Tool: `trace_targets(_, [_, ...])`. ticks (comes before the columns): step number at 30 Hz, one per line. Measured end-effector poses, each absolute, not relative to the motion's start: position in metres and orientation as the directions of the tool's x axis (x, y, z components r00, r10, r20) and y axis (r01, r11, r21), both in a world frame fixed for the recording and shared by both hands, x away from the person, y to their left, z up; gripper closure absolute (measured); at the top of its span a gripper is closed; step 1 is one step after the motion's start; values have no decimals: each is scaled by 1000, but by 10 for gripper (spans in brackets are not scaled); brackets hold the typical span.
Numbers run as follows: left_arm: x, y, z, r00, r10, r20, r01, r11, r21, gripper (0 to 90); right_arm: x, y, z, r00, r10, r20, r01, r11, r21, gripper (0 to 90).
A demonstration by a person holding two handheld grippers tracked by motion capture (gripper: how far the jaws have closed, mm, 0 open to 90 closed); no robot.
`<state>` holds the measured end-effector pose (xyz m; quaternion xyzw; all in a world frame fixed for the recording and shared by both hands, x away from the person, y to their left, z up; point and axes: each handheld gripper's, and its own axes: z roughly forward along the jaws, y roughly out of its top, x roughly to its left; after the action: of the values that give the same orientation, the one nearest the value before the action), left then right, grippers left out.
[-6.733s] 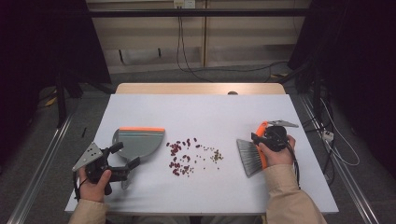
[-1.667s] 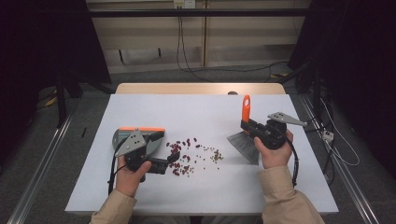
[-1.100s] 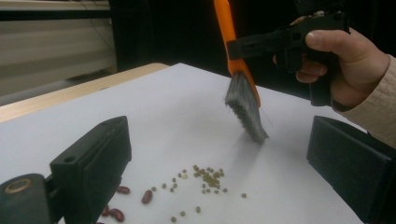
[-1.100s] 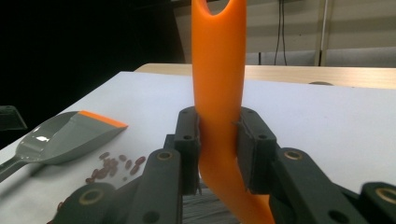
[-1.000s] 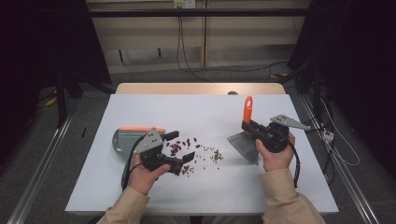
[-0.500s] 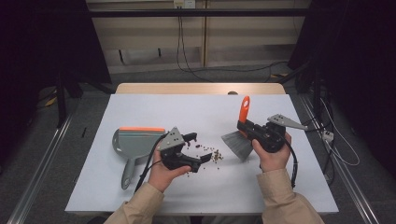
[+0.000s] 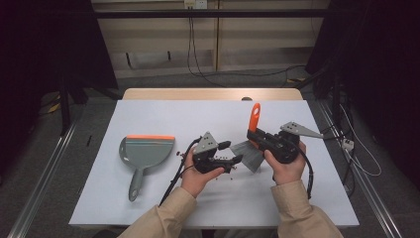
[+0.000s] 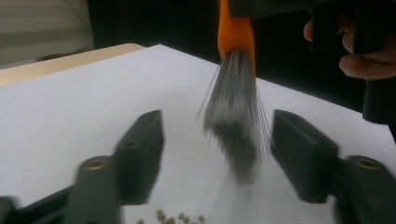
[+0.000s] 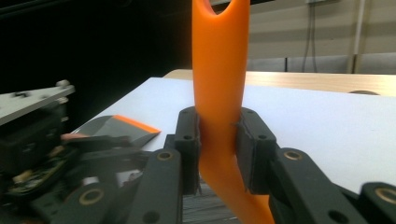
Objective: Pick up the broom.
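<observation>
My right gripper [image 7: 258, 139] [image 9: 217, 140] is shut on the orange handle of a hand brush [image 7: 254, 119] [image 9: 218, 79], held upright with its grey bristles [image 7: 249, 153] [image 8: 232, 116] down near the table. My left gripper [image 7: 233, 152] [image 8: 217, 154] is open with nothing between its jaws, right beside the bristles and over a scatter of small dark crumbs [image 7: 231, 165] [image 8: 170, 218]. A grey dustpan with an orange lip [image 7: 145, 152] [image 9: 122, 127] lies flat to the left, apart from both grippers.
Everything sits on a white table [image 7: 163, 119] with a wooden strip [image 7: 213, 94] along its far edge. Metal rails run down both sides on the floor. Cables trail from each gripper toward the person.
My left gripper has let go of the dustpan and moved right across the table to the crumbs beside the brush. The brush was lifted from flat to upright and shifted slightly left.
</observation>
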<state>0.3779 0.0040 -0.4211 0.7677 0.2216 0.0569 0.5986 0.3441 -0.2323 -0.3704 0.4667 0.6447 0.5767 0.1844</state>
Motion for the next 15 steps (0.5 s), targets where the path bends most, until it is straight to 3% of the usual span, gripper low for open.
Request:
trace_targets(1, [378, 4, -421, 895, 408, -178, 272, -185, 944, 405, 344, -230, -369, -500, 812, 301, 388, -101, 916, 726])
trace_targets(3, [379, -1, -415, 906, 370, -205, 280, -160, 947, 650, 342, -227, -367, -518, 797, 313, 393, -103, 914, 726])
trace_targets(5, [378, 0, -411, 911, 345, -224, 289, -152, 945, 788, 340, -222, -364, -533, 787, 312, 388, -100, 916, 724])
trace_targets(13, [376, 16, -394, 917, 308, -253, 298, -111, 948, 843, 336, -216, -351, -600, 746, 290, 320, -109, 941, 708])
trace_targets(15, [377, 20, -391, 920, 303, -249, 295, -117, 948, 844, 336, -213, -351, -629, 731, 265, 287, -98, 953, 580])
